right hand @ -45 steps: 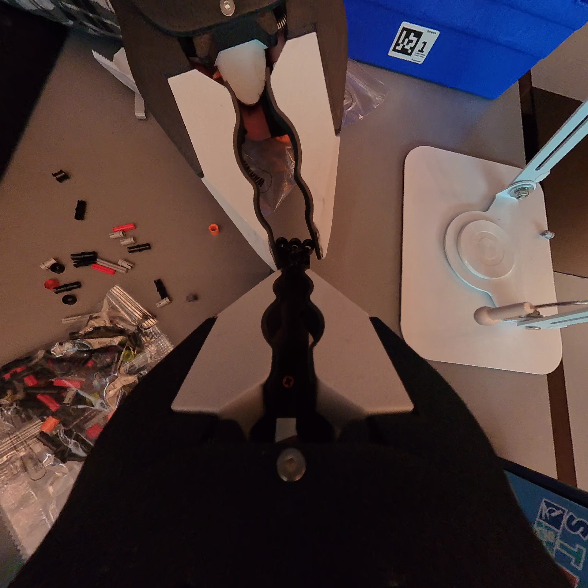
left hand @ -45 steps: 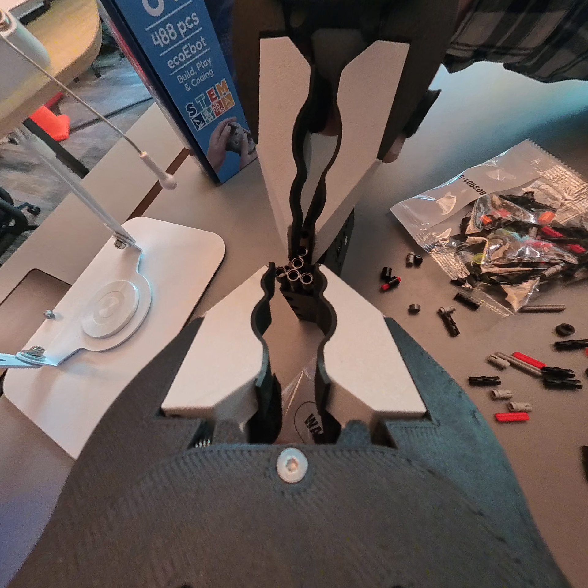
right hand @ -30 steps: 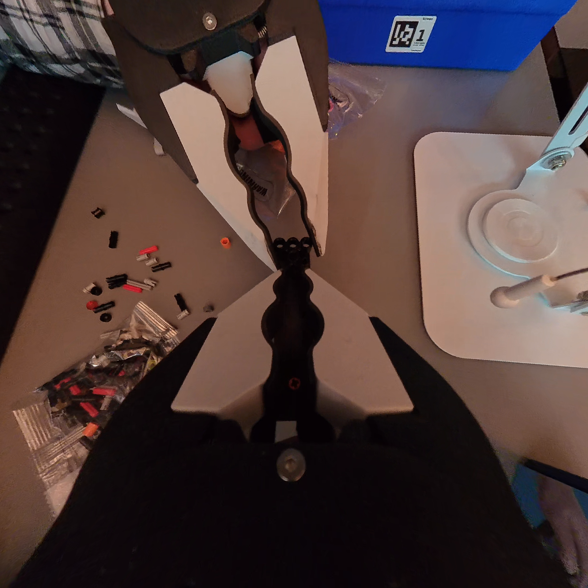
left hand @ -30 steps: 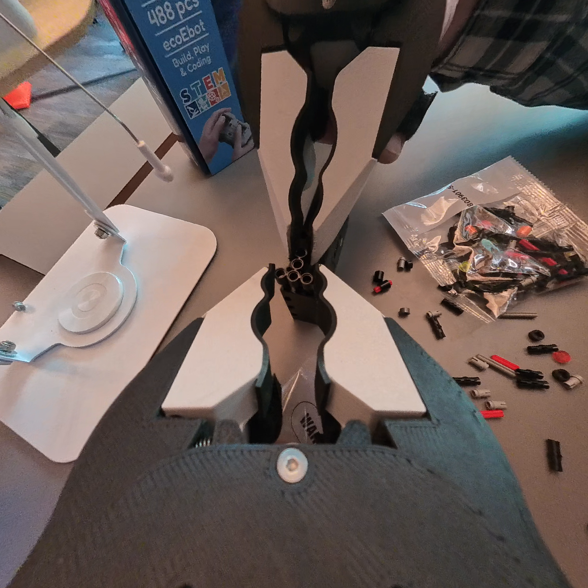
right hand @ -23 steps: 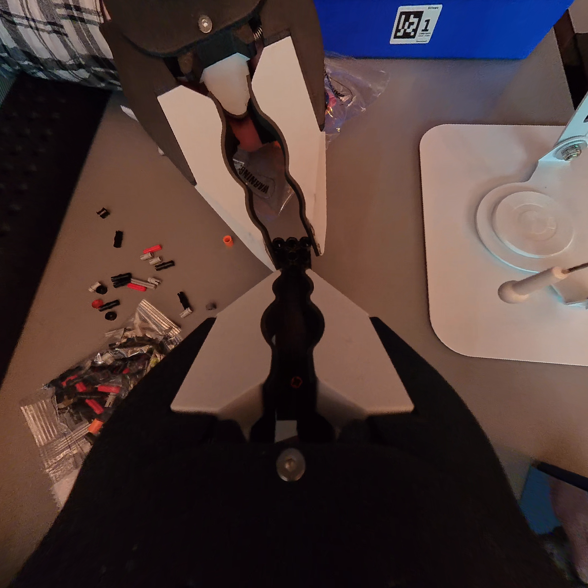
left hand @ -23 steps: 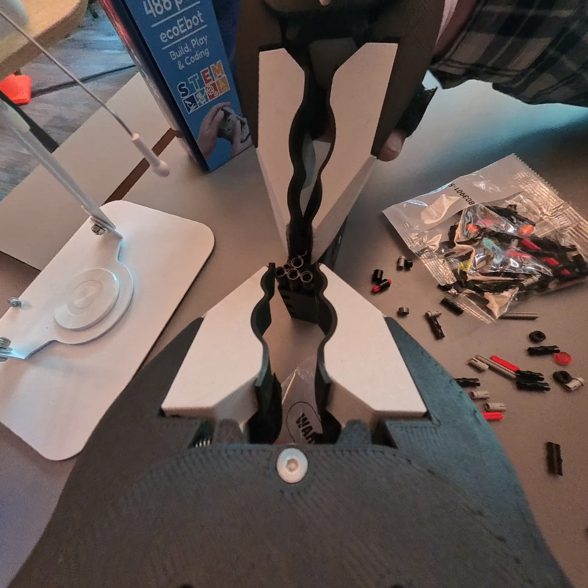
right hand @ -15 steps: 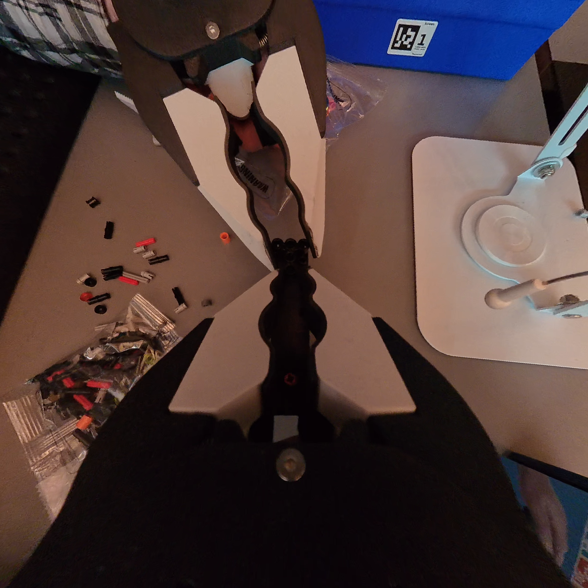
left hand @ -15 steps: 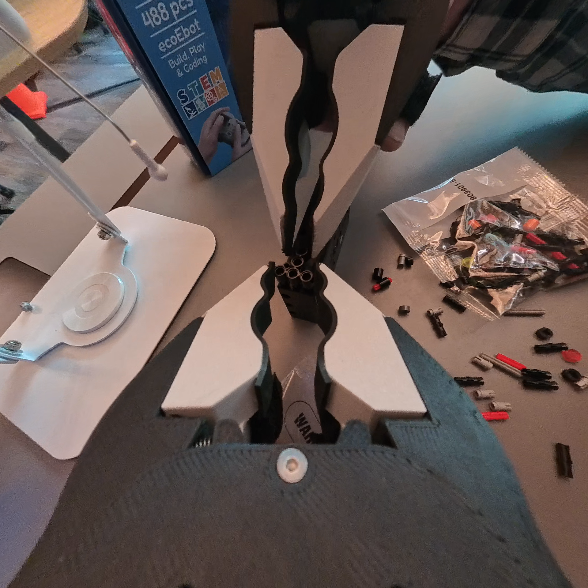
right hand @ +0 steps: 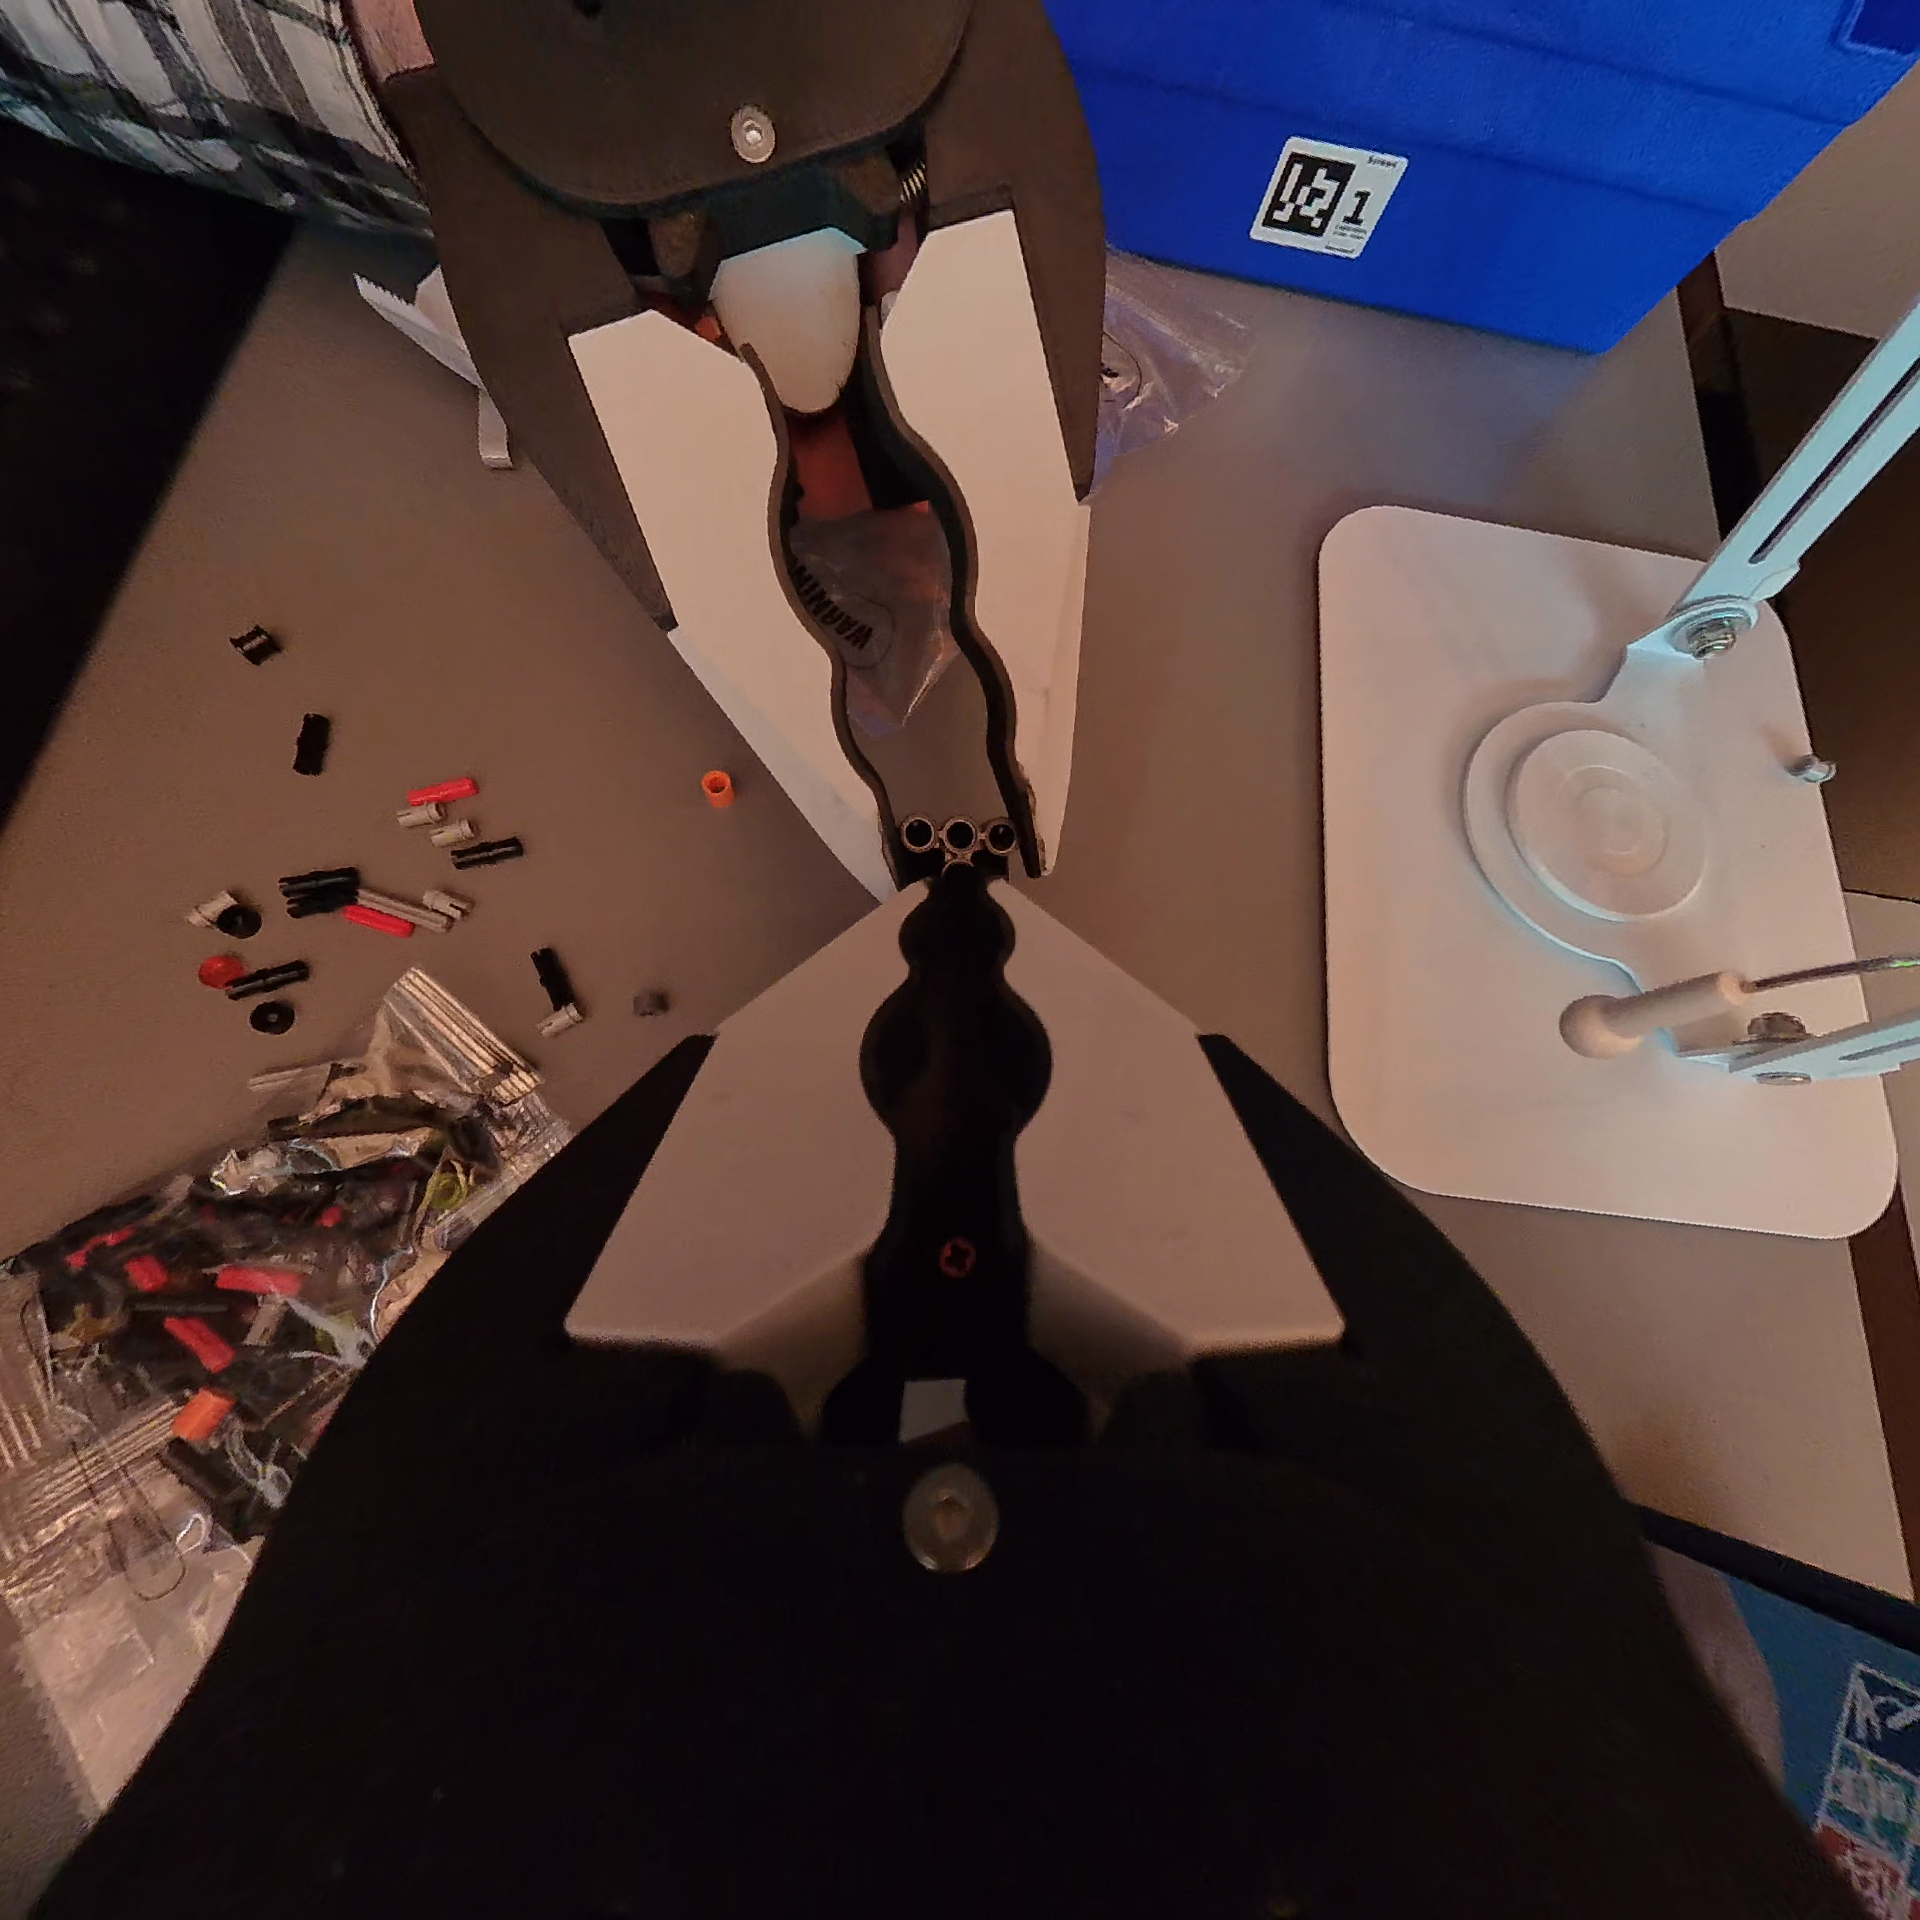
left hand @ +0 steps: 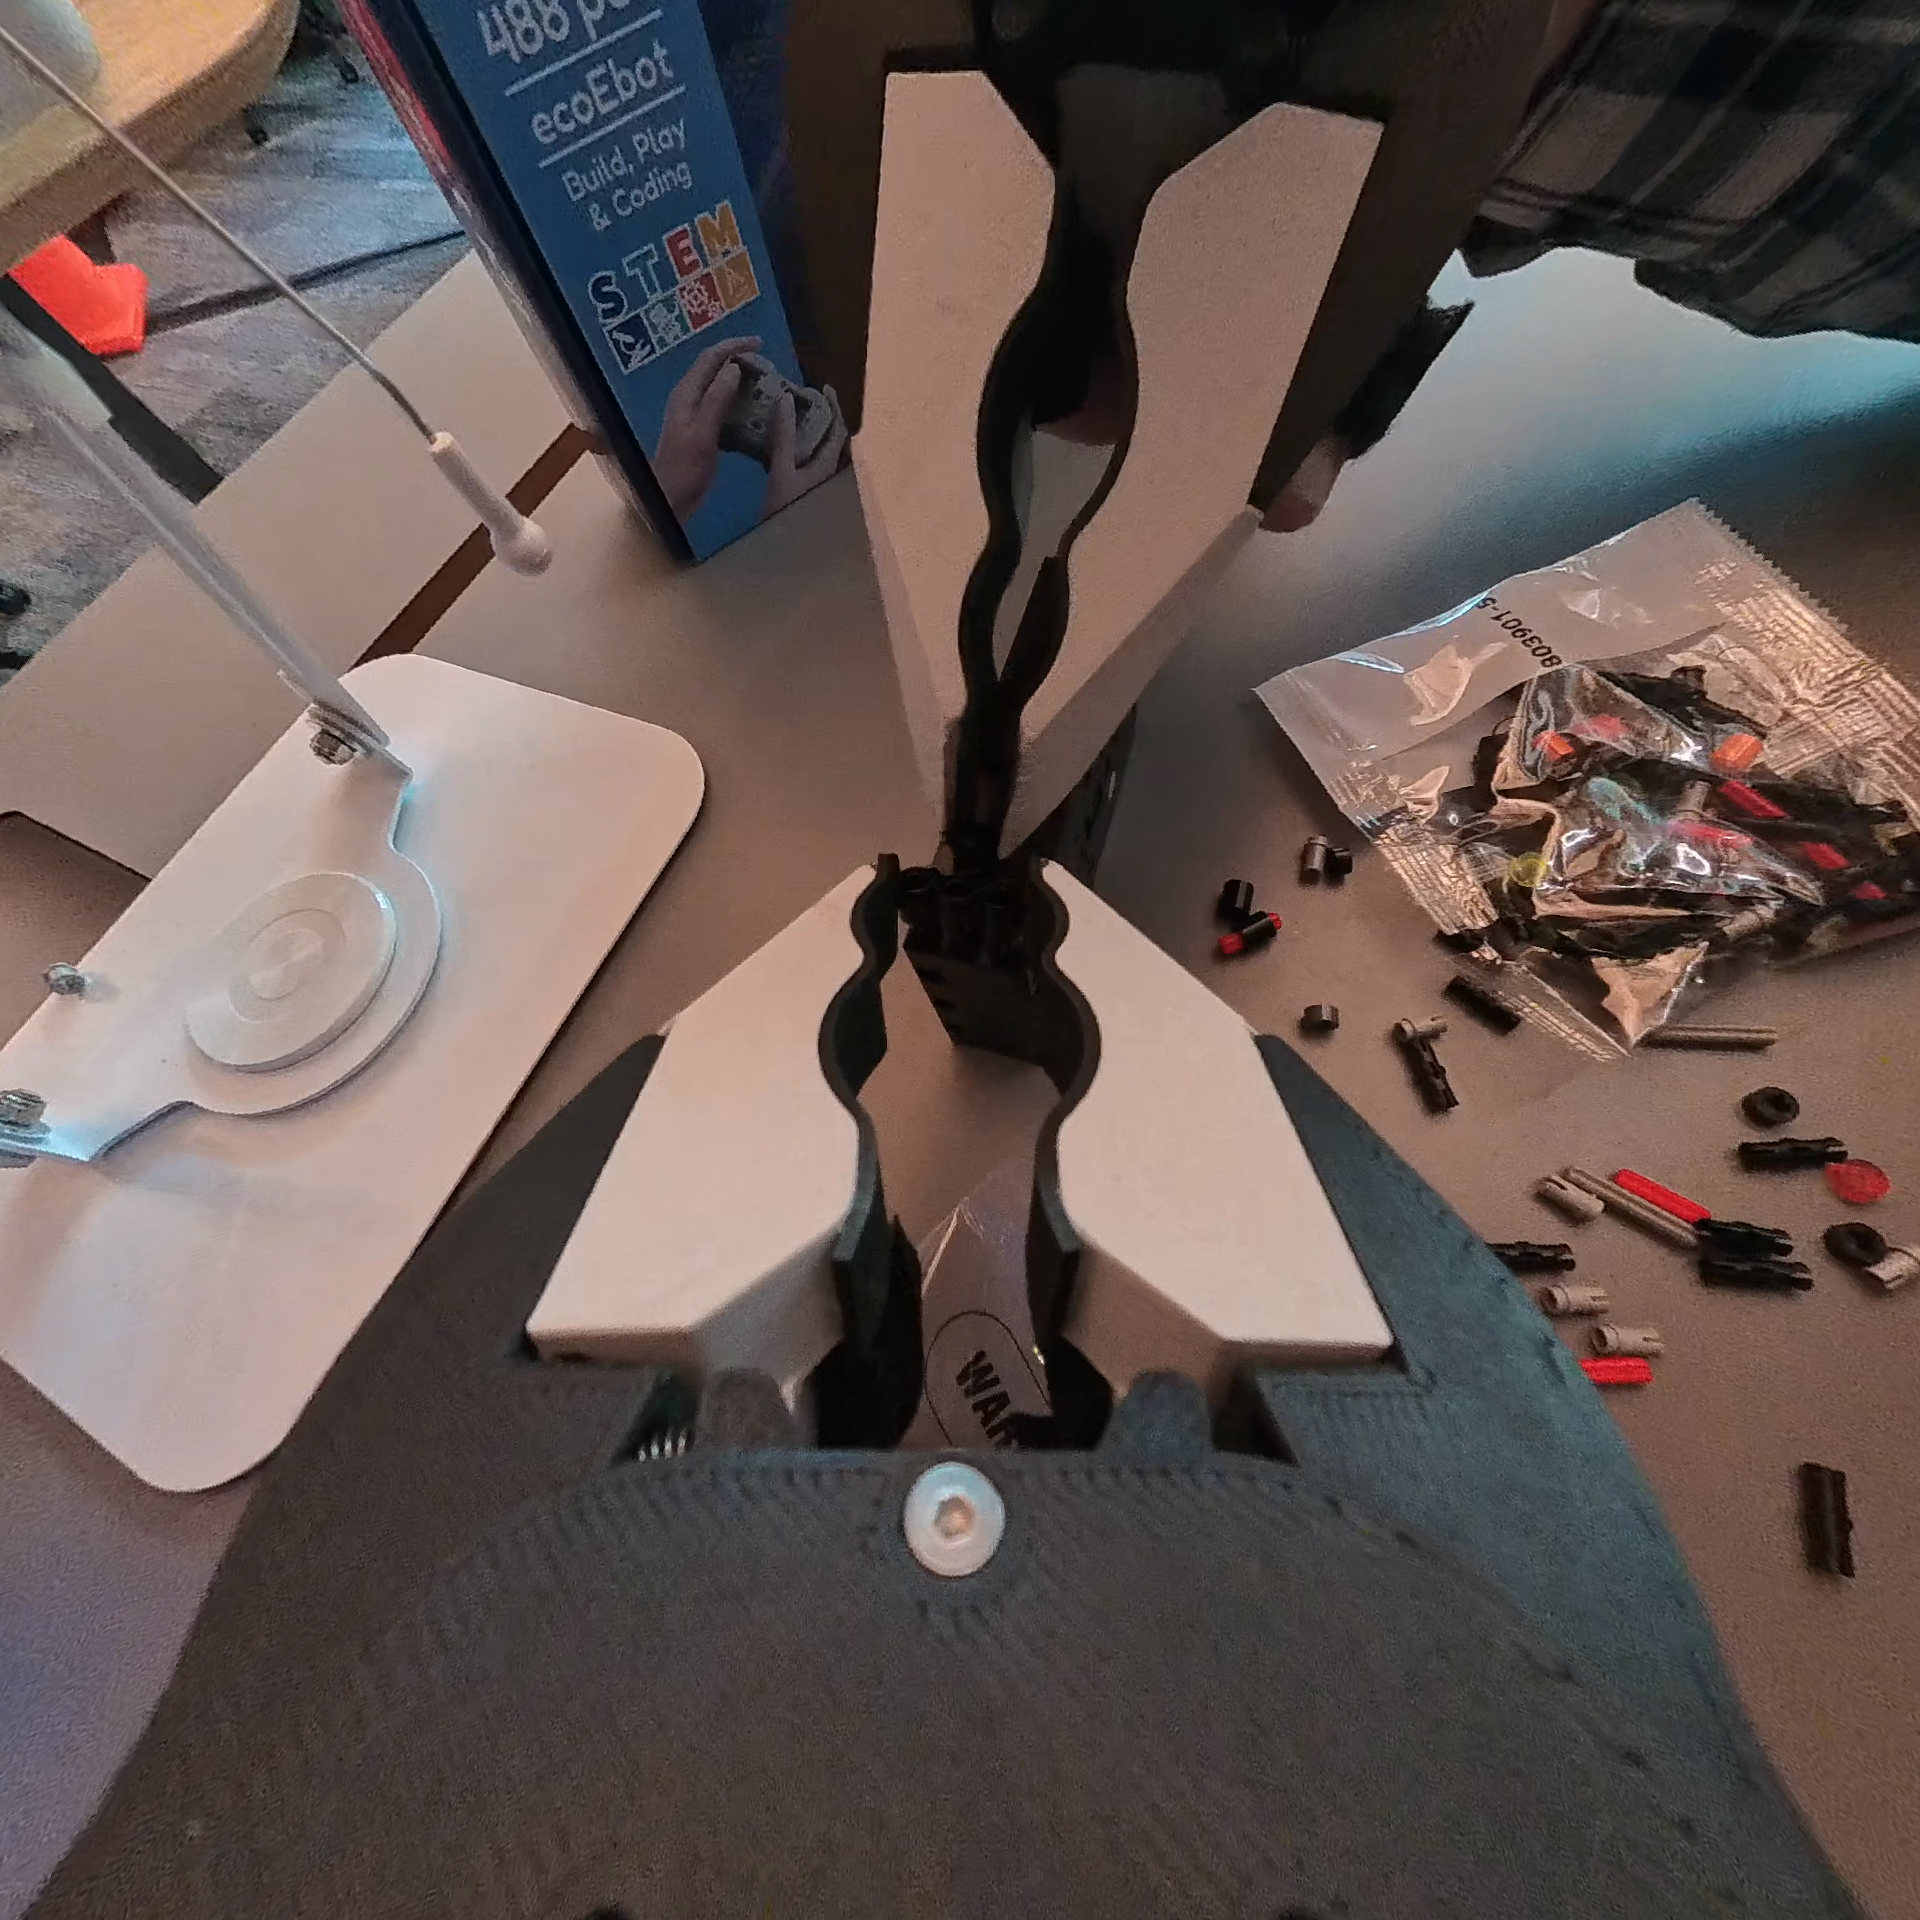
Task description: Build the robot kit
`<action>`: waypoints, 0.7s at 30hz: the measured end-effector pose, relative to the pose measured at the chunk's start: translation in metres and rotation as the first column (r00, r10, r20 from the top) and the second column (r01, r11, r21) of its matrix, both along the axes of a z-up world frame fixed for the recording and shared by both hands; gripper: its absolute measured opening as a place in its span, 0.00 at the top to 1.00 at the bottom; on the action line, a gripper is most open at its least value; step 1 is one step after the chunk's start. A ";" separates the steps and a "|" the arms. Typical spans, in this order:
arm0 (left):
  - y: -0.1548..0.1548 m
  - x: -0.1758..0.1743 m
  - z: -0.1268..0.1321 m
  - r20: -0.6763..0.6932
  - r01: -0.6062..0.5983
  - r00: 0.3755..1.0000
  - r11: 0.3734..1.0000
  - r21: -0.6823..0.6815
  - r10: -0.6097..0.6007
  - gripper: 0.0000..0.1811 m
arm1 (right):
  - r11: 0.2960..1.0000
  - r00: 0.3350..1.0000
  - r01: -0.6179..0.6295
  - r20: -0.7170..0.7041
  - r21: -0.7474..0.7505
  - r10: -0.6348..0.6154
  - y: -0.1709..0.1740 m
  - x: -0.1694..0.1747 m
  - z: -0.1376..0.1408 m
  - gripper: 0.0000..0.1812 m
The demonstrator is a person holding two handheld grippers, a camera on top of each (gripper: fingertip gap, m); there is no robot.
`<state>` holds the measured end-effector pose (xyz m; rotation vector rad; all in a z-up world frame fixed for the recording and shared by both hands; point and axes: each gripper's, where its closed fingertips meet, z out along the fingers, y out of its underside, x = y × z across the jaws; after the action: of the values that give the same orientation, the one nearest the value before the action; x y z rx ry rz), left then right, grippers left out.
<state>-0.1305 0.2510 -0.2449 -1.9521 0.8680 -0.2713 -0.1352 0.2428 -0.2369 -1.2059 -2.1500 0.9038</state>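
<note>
My left gripper (left hand: 961, 896) is shut on a small black block with round holes (left hand: 966, 935), held above the grey table. The block's three holes show in the right wrist view (right hand: 958, 836), between the left gripper's tips (right hand: 958, 844). My right gripper (right hand: 958, 888) is shut on a thin black piece (right hand: 951, 1091) that runs down between its fingers. Its tip meets the block's middle hole. In the left wrist view the right gripper (left hand: 977, 821) comes in from the top, tip to tip with the left. How deep the piece sits in the hole is hidden.
A clear bag of small parts (left hand: 1621, 821) lies on the table with loose black, red and grey pins (left hand: 1662, 1226) beside it. A white stand base (left hand: 312, 1039) lies on the other side. A blue box (left hand: 623, 260) and a blue bin (right hand: 1455, 135) stand behind. A plaid sleeve (left hand: 1714, 156) is above. My left and right fingertips are right by each other.
Both grippers stay shut and tip to tip. The pair has shifted and tilted slightly over the table. The right gripper's tip sits a little closer against the block.
</note>
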 end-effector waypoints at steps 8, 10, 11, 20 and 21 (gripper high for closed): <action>-0.003 -0.001 0.000 0.000 0.013 1.000 1.000 -0.004 -0.013 0.88 | 1.000 1.000 0.020 0.004 0.003 -0.020 0.002 0.000 -0.002 1.00; -0.003 -0.001 0.000 0.005 0.017 1.000 1.000 -0.007 -0.017 0.88 | 1.000 1.000 0.020 -0.002 0.007 -0.020 0.002 0.000 -0.001 0.98; -0.004 -0.001 0.000 0.009 0.018 1.000 1.000 -0.008 -0.018 0.88 | 1.000 1.000 0.020 -0.003 0.001 -0.020 0.002 0.000 -0.001 0.98; -0.004 -0.004 0.000 0.020 0.017 1.000 1.000 -0.015 -0.017 0.88 | 0.999 1.000 0.012 0.008 -0.031 -0.012 -0.004 -0.001 -0.004 0.97; -0.004 -0.004 0.000 0.018 0.017 1.000 1.000 -0.016 -0.017 0.88 | 0.999 1.000 0.014 0.009 -0.029 -0.014 -0.004 -0.002 -0.004 0.97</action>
<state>-0.1342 0.2467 -0.2447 -1.9550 0.8735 -0.3065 -0.1367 0.2391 -0.2413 -1.2399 -2.1401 0.9288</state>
